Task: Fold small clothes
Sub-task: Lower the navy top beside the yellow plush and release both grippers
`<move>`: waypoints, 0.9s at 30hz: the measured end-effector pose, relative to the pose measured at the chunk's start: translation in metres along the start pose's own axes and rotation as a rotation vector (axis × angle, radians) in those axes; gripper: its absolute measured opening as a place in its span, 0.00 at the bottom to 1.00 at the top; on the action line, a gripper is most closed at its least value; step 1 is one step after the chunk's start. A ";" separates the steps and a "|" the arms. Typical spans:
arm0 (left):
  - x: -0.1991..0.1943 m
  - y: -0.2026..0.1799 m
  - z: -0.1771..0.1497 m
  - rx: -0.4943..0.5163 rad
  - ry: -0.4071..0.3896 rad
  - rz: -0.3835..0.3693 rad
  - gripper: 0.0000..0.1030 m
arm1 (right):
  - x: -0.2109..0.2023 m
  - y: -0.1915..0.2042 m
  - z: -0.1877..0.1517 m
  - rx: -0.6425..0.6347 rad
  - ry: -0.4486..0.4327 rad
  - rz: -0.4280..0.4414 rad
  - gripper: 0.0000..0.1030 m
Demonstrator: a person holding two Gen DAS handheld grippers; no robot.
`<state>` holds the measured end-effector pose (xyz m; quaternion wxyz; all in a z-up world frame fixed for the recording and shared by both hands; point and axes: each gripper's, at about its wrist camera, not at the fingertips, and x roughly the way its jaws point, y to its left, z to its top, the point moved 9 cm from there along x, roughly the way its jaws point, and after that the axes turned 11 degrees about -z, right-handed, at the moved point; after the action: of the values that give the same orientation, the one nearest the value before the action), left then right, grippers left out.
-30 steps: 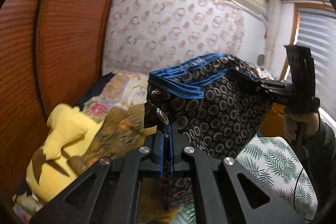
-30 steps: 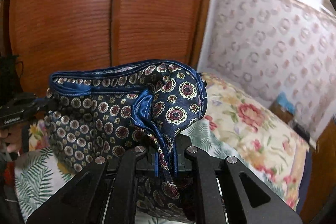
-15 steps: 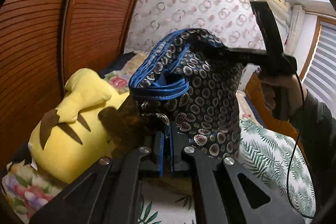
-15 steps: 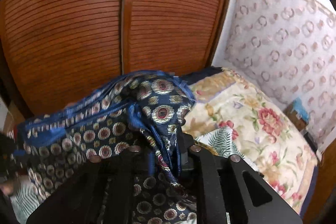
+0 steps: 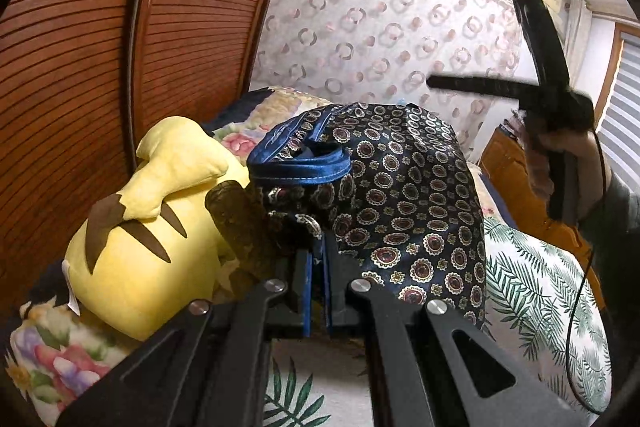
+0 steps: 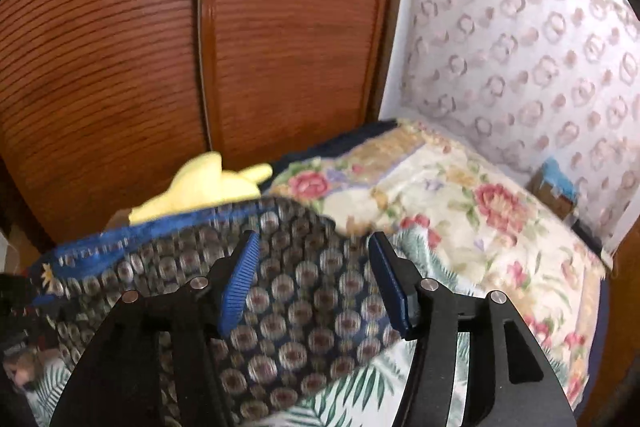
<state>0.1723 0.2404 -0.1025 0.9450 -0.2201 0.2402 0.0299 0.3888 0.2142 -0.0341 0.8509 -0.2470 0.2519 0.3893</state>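
Patterned shorts [image 5: 404,195], dark navy with medallion print and a blue satin waistband, hang in a heap above the bed [image 5: 536,291] at the centre of the left wrist view, draping toward 4 o'clock. Largest around them is the brown slatted wardrobe [image 5: 120,47], filling 9 to 12 o'clock, with circle-patterned wallpaper [image 5: 384,27] from 12 to 2 o'clock. The bed carries a palm-leaf sheet and, toward 11 o'clock, a floral quilt [image 6: 460,195]. A yellow plush toy [image 5: 152,227] lies on it at 8 o'clock, just beside the shorts.

The left gripper [image 5: 316,291] has its jaws pressed narrow on a blue-trimmed edge of the shorts at 6 o'clock, cloth pinched between them and rising above.

The right gripper [image 6: 316,279] stands with jaws wide, nothing between the blue pads; in its own blurred view the shorts lie below and behind them, spreading from the centre to 8 o'clock. In the left view that gripper is at 2 o'clock, held in a hand [image 5: 560,151], well apart from the cloth.
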 end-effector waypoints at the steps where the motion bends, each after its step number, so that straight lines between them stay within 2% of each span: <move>1: 0.000 0.000 0.000 -0.001 0.003 0.002 0.02 | 0.005 0.002 -0.008 0.006 0.021 0.004 0.56; 7: 0.000 -0.002 -0.002 0.033 0.036 0.052 0.06 | 0.032 0.002 -0.051 0.037 0.103 0.003 0.56; 10: -0.004 -0.009 -0.001 0.064 0.043 0.072 0.08 | 0.043 0.002 -0.058 0.055 0.113 -0.009 0.57; 13: -0.015 -0.016 0.000 0.096 0.040 0.101 0.08 | 0.035 -0.002 -0.057 0.077 0.098 -0.022 0.57; 20: -0.032 -0.042 0.002 0.195 0.047 0.097 0.17 | -0.014 -0.016 -0.069 0.126 0.053 -0.029 0.56; 27: -0.039 -0.079 -0.004 0.271 0.046 0.048 0.22 | -0.090 -0.033 -0.106 0.189 0.013 -0.086 0.57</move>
<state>0.1495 0.1698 -0.0557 0.9593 -0.0854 0.2689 0.0148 0.3389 0.0816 -0.0503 0.8847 -0.1788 0.2823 0.3251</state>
